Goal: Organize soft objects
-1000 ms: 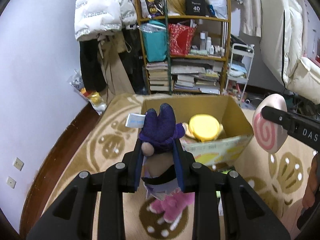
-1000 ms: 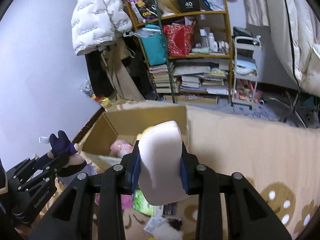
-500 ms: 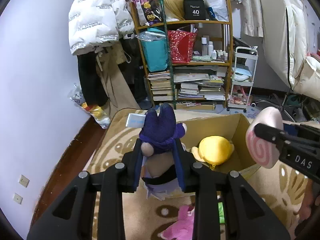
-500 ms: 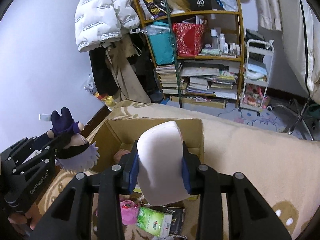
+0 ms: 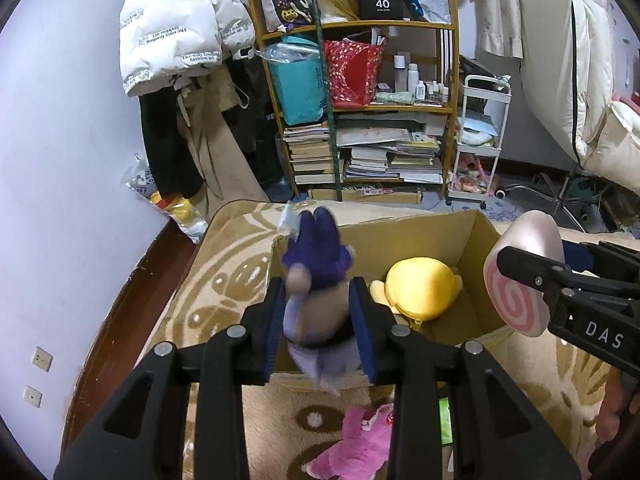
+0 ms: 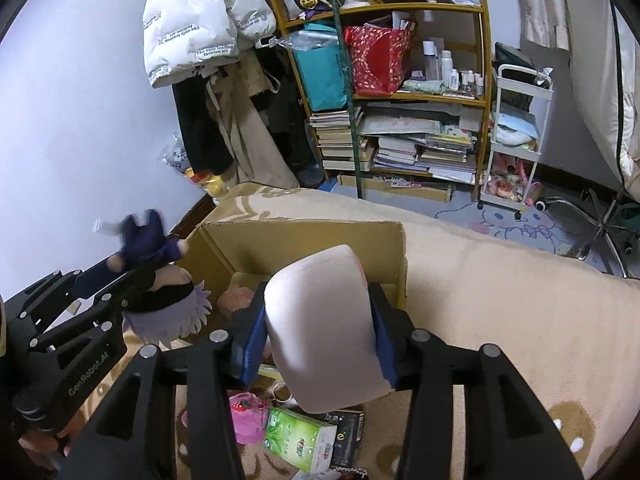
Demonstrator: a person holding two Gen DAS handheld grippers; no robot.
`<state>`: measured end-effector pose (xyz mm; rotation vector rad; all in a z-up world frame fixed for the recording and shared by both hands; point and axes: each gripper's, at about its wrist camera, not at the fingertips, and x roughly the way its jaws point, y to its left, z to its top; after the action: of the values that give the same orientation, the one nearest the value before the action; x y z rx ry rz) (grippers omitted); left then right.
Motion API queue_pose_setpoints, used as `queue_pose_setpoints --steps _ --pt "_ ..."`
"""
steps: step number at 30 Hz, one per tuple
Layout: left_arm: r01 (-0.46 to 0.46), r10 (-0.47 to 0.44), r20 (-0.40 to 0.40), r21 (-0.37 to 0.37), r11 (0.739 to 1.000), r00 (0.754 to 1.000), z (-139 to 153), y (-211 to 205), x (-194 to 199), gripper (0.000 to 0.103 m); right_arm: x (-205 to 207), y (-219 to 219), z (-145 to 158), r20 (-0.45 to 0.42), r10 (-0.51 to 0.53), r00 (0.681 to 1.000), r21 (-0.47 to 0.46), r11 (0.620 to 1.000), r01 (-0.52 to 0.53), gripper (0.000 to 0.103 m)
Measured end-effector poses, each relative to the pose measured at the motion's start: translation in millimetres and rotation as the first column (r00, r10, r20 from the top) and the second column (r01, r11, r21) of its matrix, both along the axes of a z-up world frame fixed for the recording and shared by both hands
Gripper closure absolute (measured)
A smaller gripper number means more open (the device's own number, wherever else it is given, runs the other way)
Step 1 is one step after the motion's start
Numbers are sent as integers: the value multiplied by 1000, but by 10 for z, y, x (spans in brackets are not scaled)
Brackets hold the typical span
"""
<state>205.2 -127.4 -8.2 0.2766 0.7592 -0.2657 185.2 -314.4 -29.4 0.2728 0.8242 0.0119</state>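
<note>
left tool (image 5: 318,326) clamped on doll (image 5: 316,280), held over box (image 5: 480,240) near-left rim | right tool (image 6: 318,336) clamped on swirl cushion (image 6: 320,320), above box right side | yellow plush (image 5: 418,284) inside box | pink plush (image 5: 356,440) on rug (image 5: 224,280) before box

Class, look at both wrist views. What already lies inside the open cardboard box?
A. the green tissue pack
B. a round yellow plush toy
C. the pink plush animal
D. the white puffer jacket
B: the round yellow plush toy rests on the floor of the open cardboard box, while the left gripper holds a purple-hatted doll and the right gripper holds a pale pink swirl cushion above it.
</note>
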Motion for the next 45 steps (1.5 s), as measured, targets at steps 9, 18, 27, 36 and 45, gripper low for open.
queue_pose_setpoints --steps 9,18,27,36,45 --pt "-43 43 17 -3 999 999 68 129 -51 22 -41 85 174 33 35 999 -67 997 -32 15" --pt "-70 70 5 -10 997 998 175 313 -288 11 -185 114 366 54 16 998 -37 999 -14 5" --pt "-113 113 14 -2 994 994 134 479 -526 0 -436 140 230 2 25 1000 -30 999 -25 5" --pt "-97 96 -39 -8 995 995 -53 525 -668 0 -600 179 39 -47 12 999 3 1000 -12 5" --pt "-85 83 -140 -11 996 987 -404 552 -683 0 -616 228 -222 -103 31 994 14 999 -30 5"
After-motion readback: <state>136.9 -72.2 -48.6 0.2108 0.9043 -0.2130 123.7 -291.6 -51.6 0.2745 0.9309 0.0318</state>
